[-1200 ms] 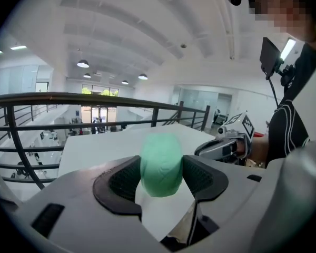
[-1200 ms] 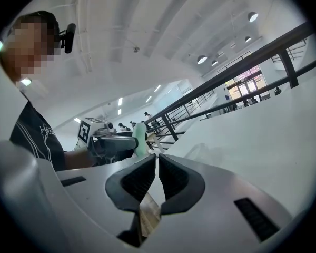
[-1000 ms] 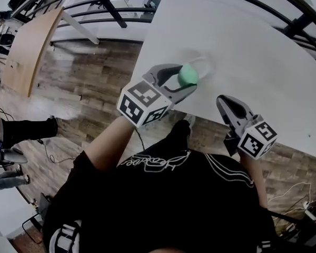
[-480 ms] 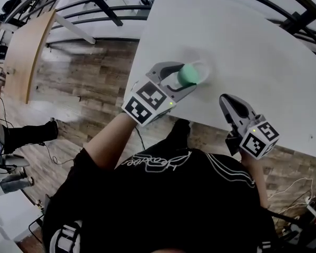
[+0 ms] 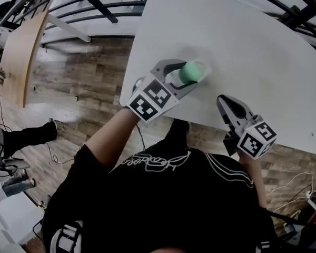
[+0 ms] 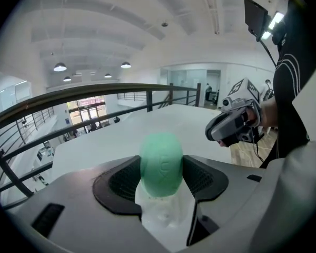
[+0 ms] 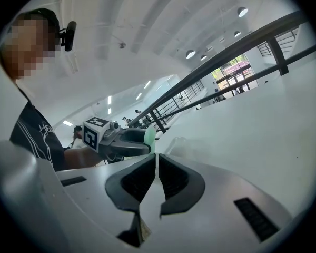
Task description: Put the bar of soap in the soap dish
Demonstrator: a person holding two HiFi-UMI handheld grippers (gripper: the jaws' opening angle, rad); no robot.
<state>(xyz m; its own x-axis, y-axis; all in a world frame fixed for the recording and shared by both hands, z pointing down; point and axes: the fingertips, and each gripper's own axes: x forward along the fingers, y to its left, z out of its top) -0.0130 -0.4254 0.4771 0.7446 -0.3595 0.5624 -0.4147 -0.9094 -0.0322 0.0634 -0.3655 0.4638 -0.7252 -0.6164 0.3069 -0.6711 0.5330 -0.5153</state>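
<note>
1. As the left gripper (image 5: 184, 77) is sinking toward the surface (image 5: 253, 46), its jaws are clamping the green bar of soap (image 6: 161, 163) right over the clear soap dish (image 5: 205, 69).
2. Release is likely nearing; the right gripper (image 7: 157, 165) is idling, jaws together.

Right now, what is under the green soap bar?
A clear soap dish on the white table, below the soap held by the left gripper. Soap and jaws hide much of the dish.

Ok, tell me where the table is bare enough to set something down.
Most of the white table is bare: everything beyond and right of the clear soap dish. Crowded only near the left edge, where the left gripper holds the green soap at the dish; the right gripper hangs by the near edge.
</note>
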